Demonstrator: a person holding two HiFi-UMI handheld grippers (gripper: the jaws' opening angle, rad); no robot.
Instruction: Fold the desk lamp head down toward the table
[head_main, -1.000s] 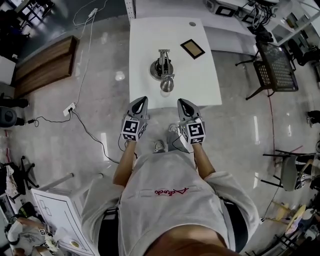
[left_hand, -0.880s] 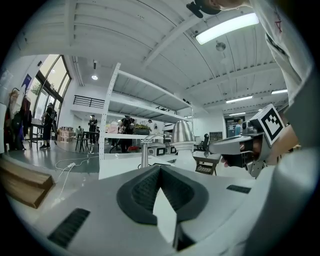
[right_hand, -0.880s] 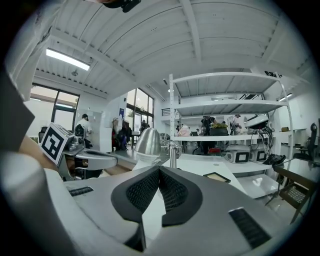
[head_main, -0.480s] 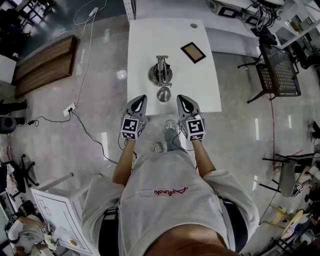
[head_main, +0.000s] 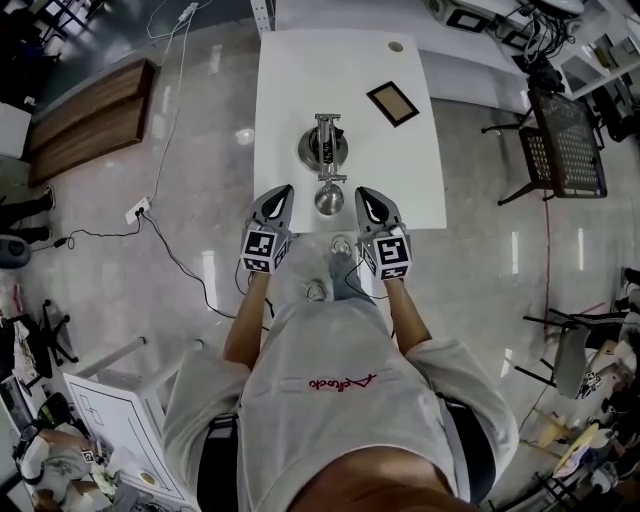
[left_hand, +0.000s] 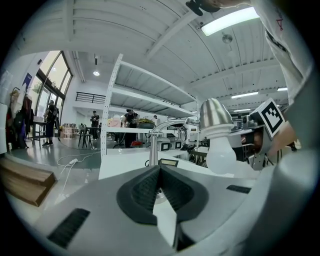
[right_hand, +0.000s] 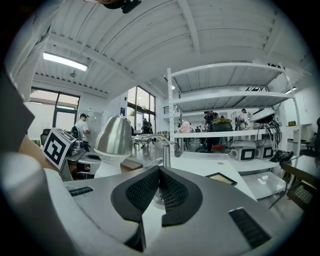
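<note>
The desk lamp (head_main: 323, 150) stands on the white table (head_main: 290, 80), its round base near the middle and its silver head (head_main: 329, 198) held out on the arm toward the table's near edge, bulb facing down. The left tool (head_main: 285, 192) and right tool (head_main: 363, 193) flank that head, close beside it without touching, each with its jaws pressed together and empty.

A silver desk lamp (head_main: 322, 150) stands on the white table (head_main: 290, 90), its head (head_main: 329, 198) toward the near edge. The left gripper (head_main: 284, 192) and right gripper (head_main: 366, 194) flank that head, both close to it. A dark framed square (head_main: 392, 103) lies farther back.
</note>
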